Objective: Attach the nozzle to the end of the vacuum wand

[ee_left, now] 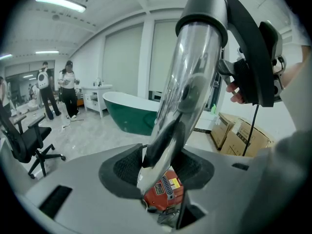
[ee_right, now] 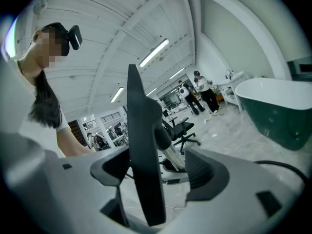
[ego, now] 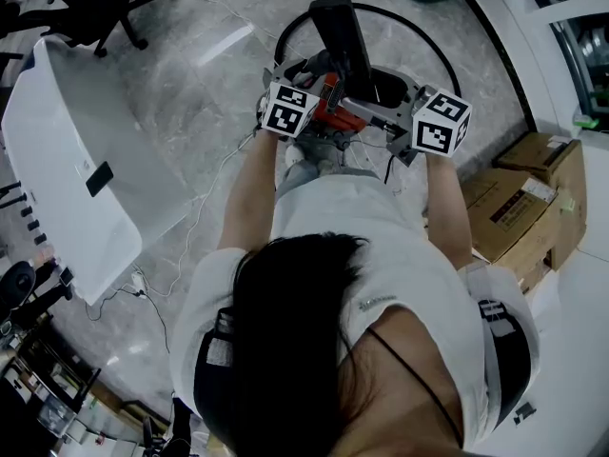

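Left gripper view: left gripper (ee_left: 160,165) pinches the clear vacuum tube (ee_left: 192,77) low down, just above a red fitting (ee_left: 165,191). Meanwhile right gripper (ee_right: 158,172) is spread wide, dark flat bar (ee_right: 144,155) standing loose between its pads, close to one, clear of the other; can't tell if that's the nozzle. Guess: rigid, smooth plastic, light but long, so it levers. Grab close to the joint end, square on.

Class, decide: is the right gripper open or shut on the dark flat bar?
Open. The right gripper has jaws wide around the dark flat bar, a clear gap beside it.
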A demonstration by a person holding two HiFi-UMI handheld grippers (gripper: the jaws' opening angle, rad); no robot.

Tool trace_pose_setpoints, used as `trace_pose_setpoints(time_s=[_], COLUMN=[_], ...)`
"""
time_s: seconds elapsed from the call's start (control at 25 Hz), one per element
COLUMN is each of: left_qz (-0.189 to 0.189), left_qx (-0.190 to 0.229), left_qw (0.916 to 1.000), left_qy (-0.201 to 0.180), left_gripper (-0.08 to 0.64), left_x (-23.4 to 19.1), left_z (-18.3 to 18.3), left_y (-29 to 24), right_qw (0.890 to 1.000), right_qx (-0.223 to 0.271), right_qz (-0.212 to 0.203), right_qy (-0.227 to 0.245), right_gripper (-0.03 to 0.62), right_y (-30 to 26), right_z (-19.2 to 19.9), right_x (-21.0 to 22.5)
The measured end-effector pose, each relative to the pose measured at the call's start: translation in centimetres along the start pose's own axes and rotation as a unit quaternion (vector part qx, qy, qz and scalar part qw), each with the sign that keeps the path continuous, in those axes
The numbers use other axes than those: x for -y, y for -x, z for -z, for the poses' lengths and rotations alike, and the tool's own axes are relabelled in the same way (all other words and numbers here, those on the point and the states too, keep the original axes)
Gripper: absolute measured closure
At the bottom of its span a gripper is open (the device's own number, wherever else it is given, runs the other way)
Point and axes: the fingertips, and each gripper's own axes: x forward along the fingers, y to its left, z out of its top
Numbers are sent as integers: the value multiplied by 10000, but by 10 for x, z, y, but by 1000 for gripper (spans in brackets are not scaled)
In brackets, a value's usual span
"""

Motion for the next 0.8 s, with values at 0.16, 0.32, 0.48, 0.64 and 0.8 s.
trace_pose_setpoints(time_s=[0.16, 0.32, 0.48, 0.64, 0.8], left_qz=[10, -34, -92, -83, -50], left_qx=[64, 26, 62, 38, 41], left_qw=[9998, 9997, 9997, 9998, 9998], left_qy=[199, 249, 228, 193, 211], left_gripper=[373, 346, 326, 319, 310], left_x=[0, 2, 1, 1, 4], left_z=[-4, -1, -1, -1, 1], left_y=[5, 7, 10, 14, 18], right_qw=[10000, 9999, 9998, 9996, 9990], right_qx=[-26, 27, 130, 224, 397], right_qz=[-3, 99, 116, 177, 215], right_qy=[89, 74, 64, 61, 23], right_gripper=[252, 252, 252, 251, 245], right_y=[1, 0, 1, 5, 12], right_z=[4, 6, 2, 0, -3], right_x=[0, 4, 7, 10, 13])
